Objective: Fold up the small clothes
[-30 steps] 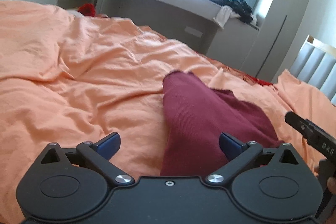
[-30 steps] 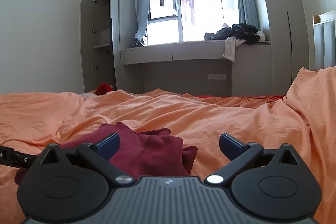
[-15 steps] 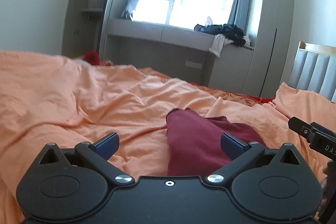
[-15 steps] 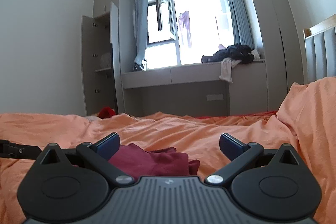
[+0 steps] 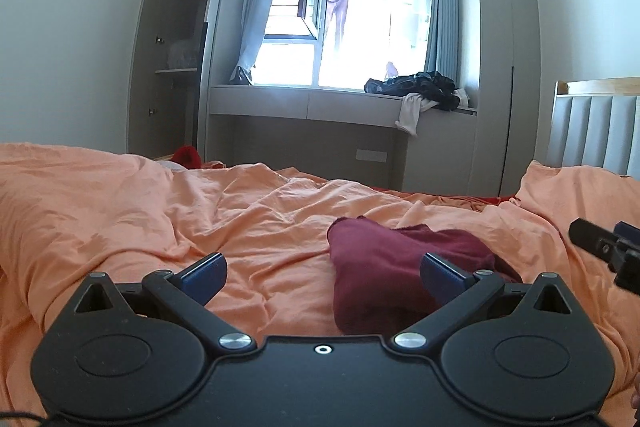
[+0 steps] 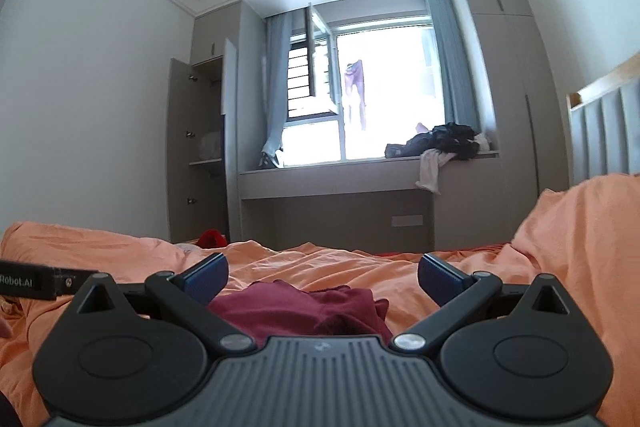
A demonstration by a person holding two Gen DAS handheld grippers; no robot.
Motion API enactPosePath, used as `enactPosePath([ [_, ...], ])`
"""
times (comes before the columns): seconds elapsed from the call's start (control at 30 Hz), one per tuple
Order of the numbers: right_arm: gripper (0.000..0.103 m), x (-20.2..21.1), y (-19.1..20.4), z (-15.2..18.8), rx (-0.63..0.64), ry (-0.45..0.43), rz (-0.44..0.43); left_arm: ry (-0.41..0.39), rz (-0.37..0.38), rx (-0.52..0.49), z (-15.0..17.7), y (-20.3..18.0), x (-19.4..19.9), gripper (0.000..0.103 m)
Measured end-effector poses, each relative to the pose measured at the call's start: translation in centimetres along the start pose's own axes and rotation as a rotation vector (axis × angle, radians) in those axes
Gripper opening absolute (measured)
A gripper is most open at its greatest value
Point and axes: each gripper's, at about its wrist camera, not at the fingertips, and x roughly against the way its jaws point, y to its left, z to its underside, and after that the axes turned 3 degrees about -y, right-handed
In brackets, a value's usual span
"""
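Note:
A dark red small garment (image 5: 384, 267) lies crumpled on the orange bedsheet (image 5: 160, 219), right of centre in the left wrist view. My left gripper (image 5: 322, 273) is open and empty, above and short of the garment, its right finger over the cloth's near edge. In the right wrist view the garment (image 6: 304, 311) lies low between the fingers, partly hidden by the gripper body. My right gripper (image 6: 322, 277) is open and empty above it. The right gripper's edge shows at the far right of the left wrist view (image 5: 600, 247).
A grey window bench (image 5: 344, 107) with a pile of dark clothes (image 5: 420, 89) stands beyond the bed. An open wardrobe (image 5: 172, 67) is at the left. A padded headboard (image 5: 592, 131) is at the right. A red item (image 5: 186, 157) lies past the bed's far edge.
Both grippers have tilted upward and pulled back, so the garment sits lower and smaller in each view. Both stay open. The garment has not moved.

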Motion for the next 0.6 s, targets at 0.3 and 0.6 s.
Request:
enactPosePath([
  [0.3,0.103,3.3,-0.3,2.1,-0.004,0.008,0.056,0.026,-0.018,-0.001,2.9,1.1,2.0,0.103],
  [0.6,0.103,4.7,0.4,4.3,0.013,0.063,0.07,0.031,-0.031,-0.017,5.9,2.1,2.0,0.103],
])
